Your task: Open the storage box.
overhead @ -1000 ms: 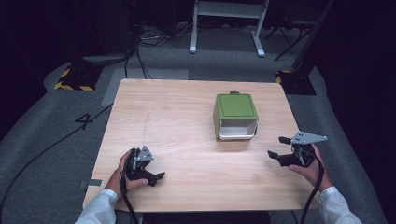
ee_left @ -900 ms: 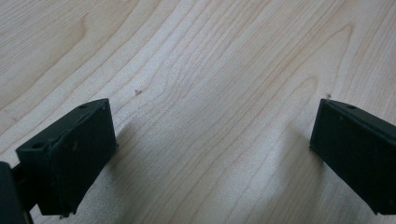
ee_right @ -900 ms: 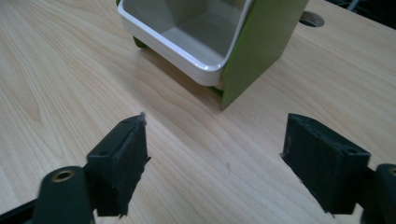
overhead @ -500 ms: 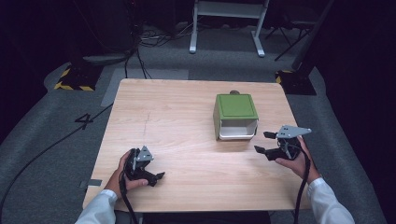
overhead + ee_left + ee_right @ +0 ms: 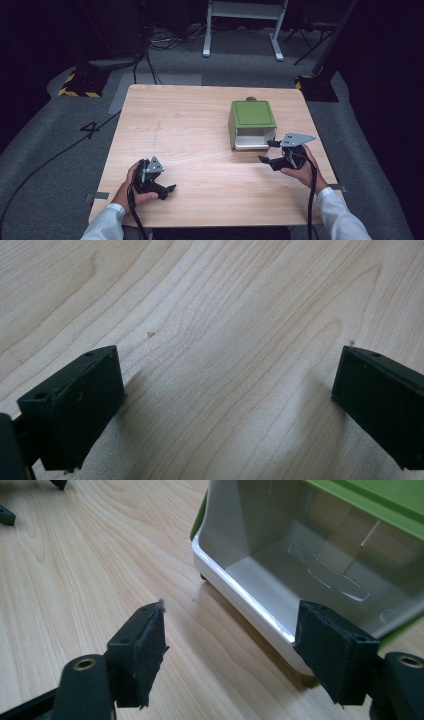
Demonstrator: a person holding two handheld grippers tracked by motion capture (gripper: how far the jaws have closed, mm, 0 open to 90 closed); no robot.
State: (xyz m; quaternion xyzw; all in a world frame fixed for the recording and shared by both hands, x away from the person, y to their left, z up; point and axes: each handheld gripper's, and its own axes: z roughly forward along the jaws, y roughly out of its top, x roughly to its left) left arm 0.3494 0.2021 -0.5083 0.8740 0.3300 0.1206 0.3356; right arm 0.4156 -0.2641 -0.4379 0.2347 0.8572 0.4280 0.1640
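My right gripper point(image 5: 272, 151) jaws apart, just been narrowing, nothing between, at open front of green bin point(image 5: 252, 114) on worktop point(image 5: 200, 130). Risk: jaw tip clips white rim, shoves bin. Left gripper point(image 5: 167, 190) jaws apart, idle.

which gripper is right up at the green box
The right gripper: its open jaws sit at the green box's white open front. The left gripper rests far off on bare table.
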